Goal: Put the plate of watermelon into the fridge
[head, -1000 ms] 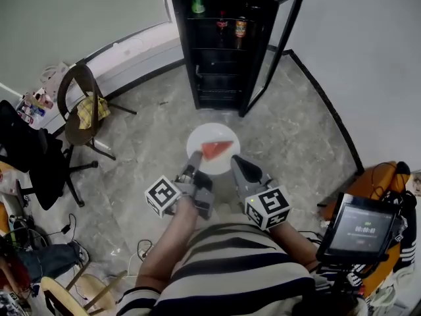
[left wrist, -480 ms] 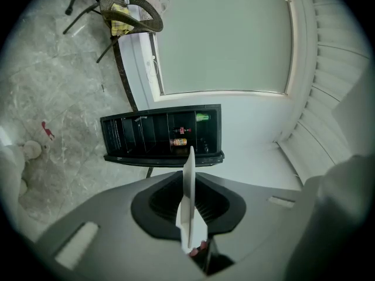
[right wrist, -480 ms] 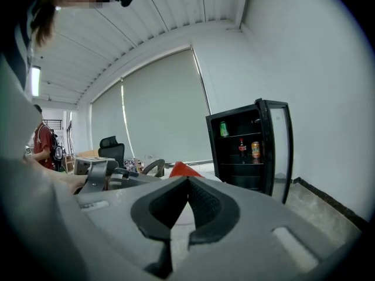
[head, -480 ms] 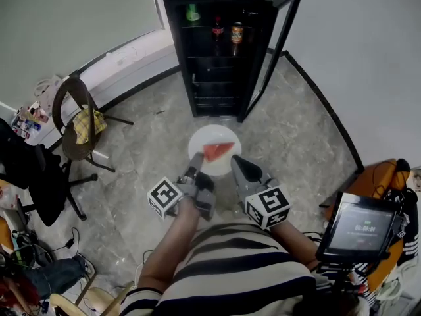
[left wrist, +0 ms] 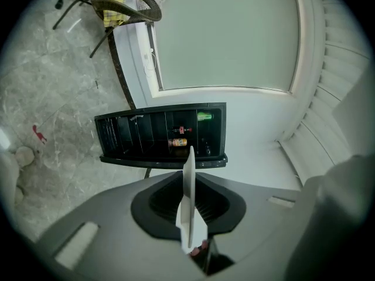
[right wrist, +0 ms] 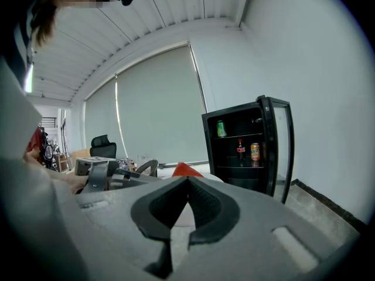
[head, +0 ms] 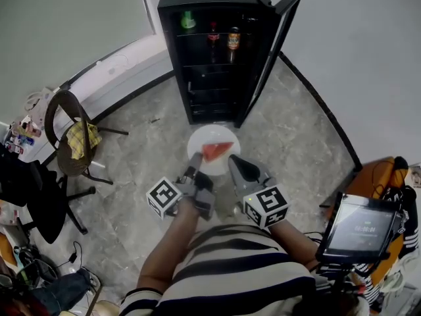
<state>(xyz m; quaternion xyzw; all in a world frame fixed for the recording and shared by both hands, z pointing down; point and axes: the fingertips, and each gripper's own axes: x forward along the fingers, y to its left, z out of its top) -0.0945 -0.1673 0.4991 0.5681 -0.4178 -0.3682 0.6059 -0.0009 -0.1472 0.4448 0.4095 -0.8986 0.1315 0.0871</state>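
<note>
**Spotter:** Where is the plate (head: pixel 209 135) sitting right now?

**Operator:** I'm carrying it out in front of me, above the floor (head: pixel 131 150) and just short of the fridge (head: pixel 217 58), whose door (head: pixel 276 45) is standing open. The watermelon (head: pixel 217 150) wedge is lying loose on top.

**Spotter:** And your grip?

**Operator:** I'm pinching the near rim edge-on with the left gripper (head: pixel 193 173), its jaws clamped on the thin white edge. The right gripper (head: pixel 235 165) is sitting at the near right rim with its jaws drawn together and their tips meeting. The plate's white is showing in the gap behind the tips. I'm reading that as a prop against the rim and not a true pinch.

**Spotter:** How are you expecting it to handle?

**Operator:** I'm treating it as stiff, thin and smooth, so likely slippery in the pads and breakable if dropped. The wedge is probably wet and nothing is pinning it, so any tilt could send it sliding. I'm judging the rim to be the only place to hold, with the grips spread apart and the plate kept level while it goes in below the bottles (head: pixel 220 35).
</note>
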